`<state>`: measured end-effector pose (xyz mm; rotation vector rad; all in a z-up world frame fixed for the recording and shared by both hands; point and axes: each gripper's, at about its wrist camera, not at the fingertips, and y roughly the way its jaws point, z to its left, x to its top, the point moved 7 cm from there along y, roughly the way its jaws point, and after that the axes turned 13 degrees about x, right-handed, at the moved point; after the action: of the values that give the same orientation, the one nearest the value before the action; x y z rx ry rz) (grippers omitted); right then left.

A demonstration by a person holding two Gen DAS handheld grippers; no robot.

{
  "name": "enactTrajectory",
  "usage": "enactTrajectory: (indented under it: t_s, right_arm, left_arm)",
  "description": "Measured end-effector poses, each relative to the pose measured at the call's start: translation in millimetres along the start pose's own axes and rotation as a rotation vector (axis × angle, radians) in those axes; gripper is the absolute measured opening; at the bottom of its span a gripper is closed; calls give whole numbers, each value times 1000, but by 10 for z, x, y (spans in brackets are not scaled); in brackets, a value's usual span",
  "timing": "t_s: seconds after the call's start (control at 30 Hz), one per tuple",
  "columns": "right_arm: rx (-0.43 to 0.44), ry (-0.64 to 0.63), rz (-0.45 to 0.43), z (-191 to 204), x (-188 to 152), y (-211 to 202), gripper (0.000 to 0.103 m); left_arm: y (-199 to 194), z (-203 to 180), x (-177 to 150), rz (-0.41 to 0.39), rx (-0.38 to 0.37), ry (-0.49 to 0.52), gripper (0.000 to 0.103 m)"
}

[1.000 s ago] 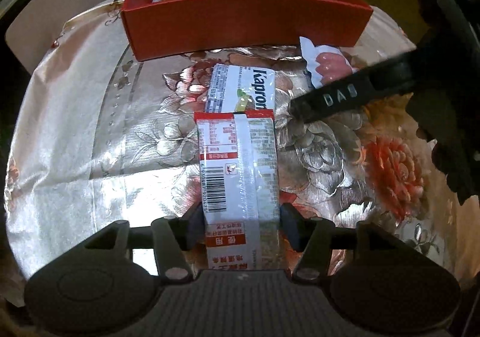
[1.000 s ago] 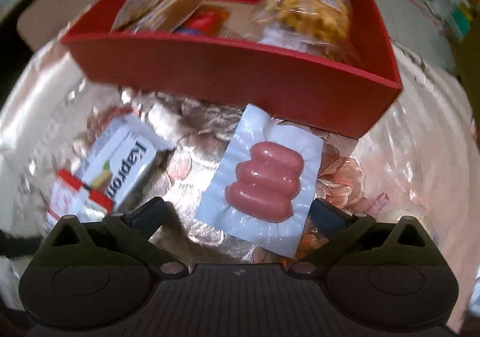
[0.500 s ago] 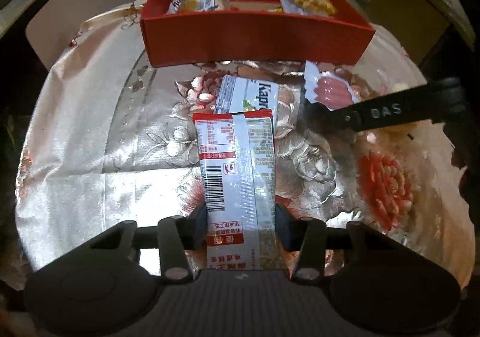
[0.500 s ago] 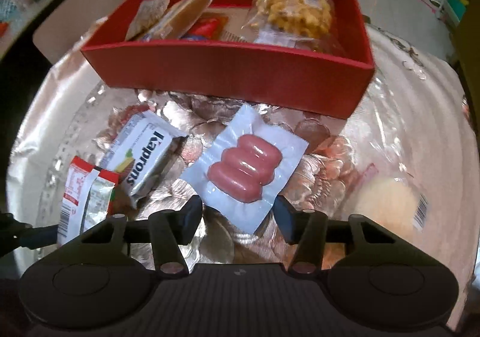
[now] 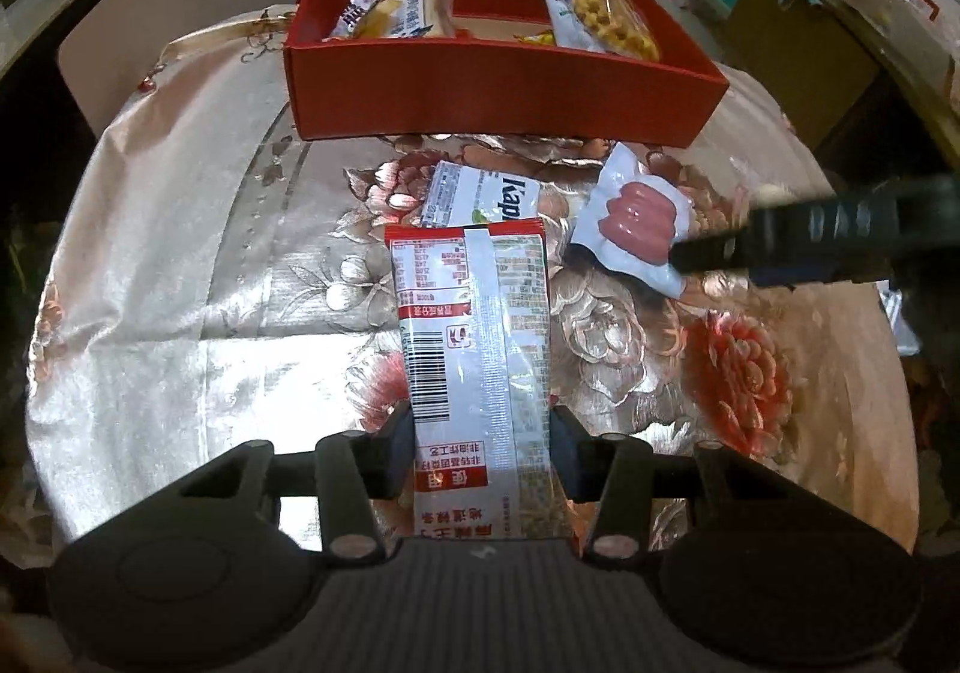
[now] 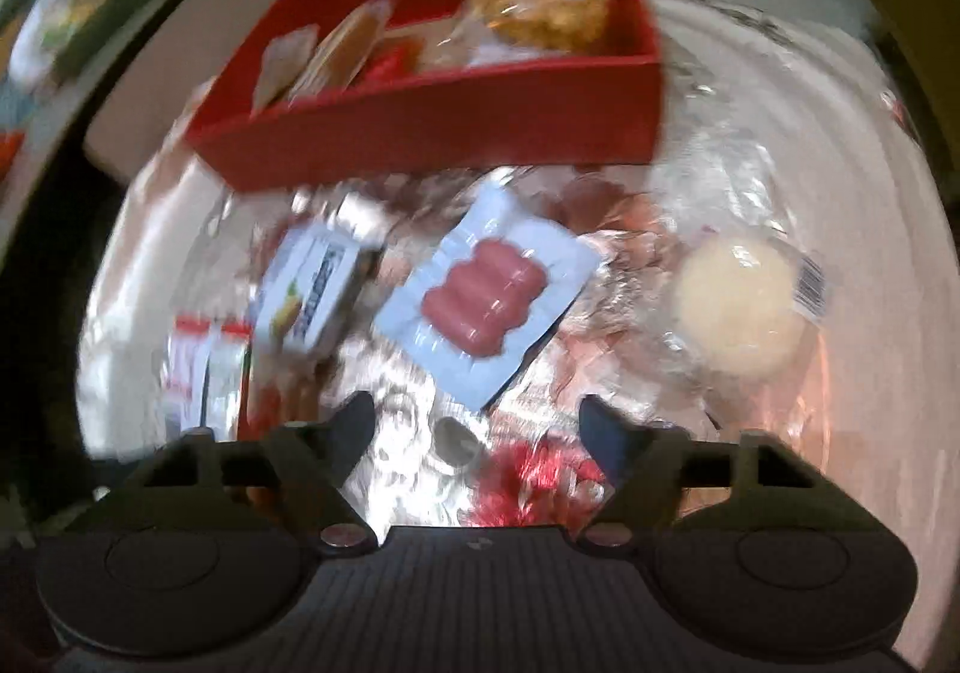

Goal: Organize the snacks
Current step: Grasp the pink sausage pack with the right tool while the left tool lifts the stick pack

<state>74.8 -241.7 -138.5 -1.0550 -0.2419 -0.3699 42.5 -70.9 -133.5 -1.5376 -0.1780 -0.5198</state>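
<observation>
Two grippers work: the left gripper (image 5: 480, 448) pinches the red-and-silver snack packet (image 5: 477, 349) at lower centre, next bound, I judge, for the red box (image 5: 504, 91) above. The right gripper (image 6: 477, 421), jaws just opening (nothing between), hangs below the sausage pack (image 6: 486, 295) on the desk (image 5: 180, 253).

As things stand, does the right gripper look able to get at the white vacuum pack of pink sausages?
Probably yes: the right gripper is open and empty, and the sausage pack lies uncovered just ahead of it.
</observation>
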Motion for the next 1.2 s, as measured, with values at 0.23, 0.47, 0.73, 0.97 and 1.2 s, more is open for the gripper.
enactTrajectory:
  t_s: [0.23,0.47,0.73,0.97,1.2]
  right_arm:
    - [95,226,-75,-63,278,290,88]
    - [-162,-28,-64,78,388,590,73]
    - [-106,-62,2,33,197,417,67]
    - [-70,-59,-30,9,41,125,67]
    - [-11,-65,-122,120,116,-198,67]
  left_arm:
    - [56,12,-3,20,-8,-11,40]
    - [125,43,-15,49,-19,-12,40]
    - [51,0,-6,33,-58,-6,40]
    - [-46,-69,50,2,-87,-2,40]
    - [-140,-82,225,-51,-92,-26,40]
